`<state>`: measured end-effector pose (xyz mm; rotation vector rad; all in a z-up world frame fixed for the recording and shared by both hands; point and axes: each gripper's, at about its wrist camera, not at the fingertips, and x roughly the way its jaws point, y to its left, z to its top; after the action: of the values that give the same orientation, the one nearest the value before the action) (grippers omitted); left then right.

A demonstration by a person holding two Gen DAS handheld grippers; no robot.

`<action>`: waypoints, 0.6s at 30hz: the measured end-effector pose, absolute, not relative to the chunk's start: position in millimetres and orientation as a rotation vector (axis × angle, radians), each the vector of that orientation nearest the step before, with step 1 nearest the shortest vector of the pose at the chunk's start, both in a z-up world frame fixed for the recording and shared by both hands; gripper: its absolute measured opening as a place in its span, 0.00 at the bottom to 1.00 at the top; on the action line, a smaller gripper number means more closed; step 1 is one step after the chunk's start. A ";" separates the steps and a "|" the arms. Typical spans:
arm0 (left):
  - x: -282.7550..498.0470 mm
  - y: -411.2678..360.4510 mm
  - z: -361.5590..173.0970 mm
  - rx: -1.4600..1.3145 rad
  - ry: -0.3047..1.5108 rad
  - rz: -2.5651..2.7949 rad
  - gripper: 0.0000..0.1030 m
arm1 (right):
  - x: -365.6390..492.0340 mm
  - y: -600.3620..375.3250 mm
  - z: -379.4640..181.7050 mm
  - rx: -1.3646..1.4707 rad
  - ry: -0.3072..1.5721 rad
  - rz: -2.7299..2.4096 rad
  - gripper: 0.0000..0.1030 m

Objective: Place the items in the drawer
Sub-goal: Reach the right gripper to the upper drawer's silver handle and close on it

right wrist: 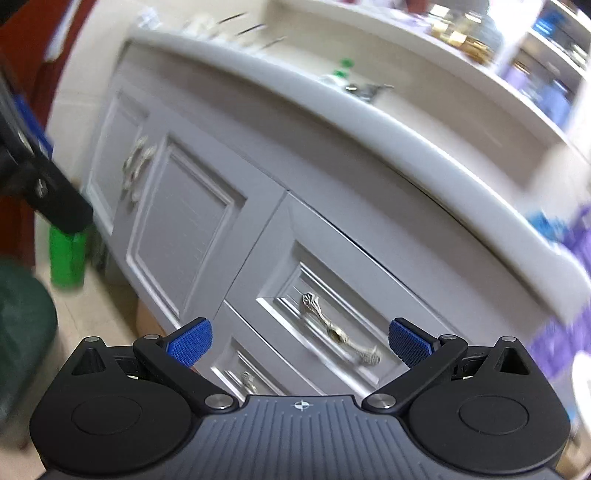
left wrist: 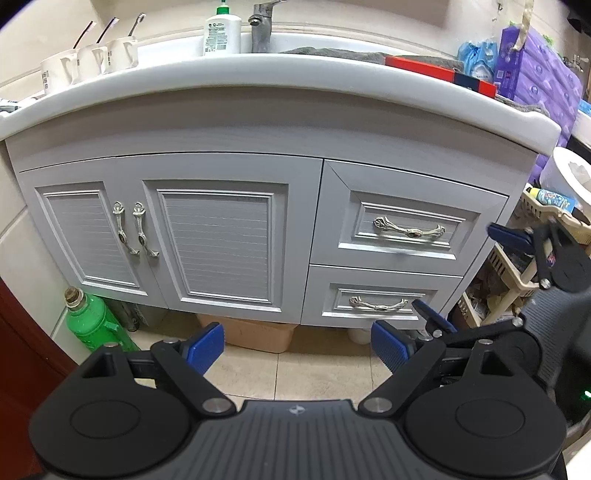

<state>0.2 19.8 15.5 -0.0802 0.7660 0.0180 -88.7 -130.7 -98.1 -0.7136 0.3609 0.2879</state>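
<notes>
A grey vanity has two shut drawers on its right side: the upper drawer (left wrist: pixel 406 225) with a silver handle (left wrist: pixel 408 229), and the lower drawer (left wrist: pixel 380 299) below it. My left gripper (left wrist: pixel 297 347) is open and empty, held back from the cabinet above the floor. My right gripper (right wrist: pixel 300 343) is open and empty, tilted, close in front of the upper drawer's handle (right wrist: pixel 340 336). The right gripper also shows in the left wrist view (left wrist: pixel 458 273), to the right of the drawers. A red box (left wrist: pixel 439 75) lies on the counter's right end.
The counter holds three cups with toothbrushes (left wrist: pixel 88 61), a lotion bottle (left wrist: pixel 221 33) and a tap (left wrist: pixel 262 26). Purple packs (left wrist: pixel 535 74) and a basket rack (left wrist: pixel 524 266) stand at the right. A green bottle (left wrist: pixel 92 321) and a beige bin (left wrist: pixel 255 334) sit on the floor.
</notes>
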 end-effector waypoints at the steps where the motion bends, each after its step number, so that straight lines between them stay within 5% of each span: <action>1: -0.2 20.8 16.0 -0.084 0.764 0.019 1.00 | -84.6 -127.6 -98.0 -0.745 0.361 0.297 1.00; 7: -0.6 25.9 17.9 -0.103 0.762 0.022 1.00 | -87.5 -108.3 -97.1 -0.841 0.348 0.384 0.94; 12: -1.2 25.4 16.9 -0.107 0.762 0.020 1.00 | -80.3 -102.5 -98.7 -0.889 0.385 0.429 0.63; 18: 0.7 28.8 18.2 -0.118 0.764 0.021 1.00 | -65.6 -108.7 -100.9 -0.923 0.450 0.408 0.45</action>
<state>0.7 28.8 18.2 -0.1180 0.7643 0.0213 -65.6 -108.7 -100.9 -0.9233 0.4502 0.4076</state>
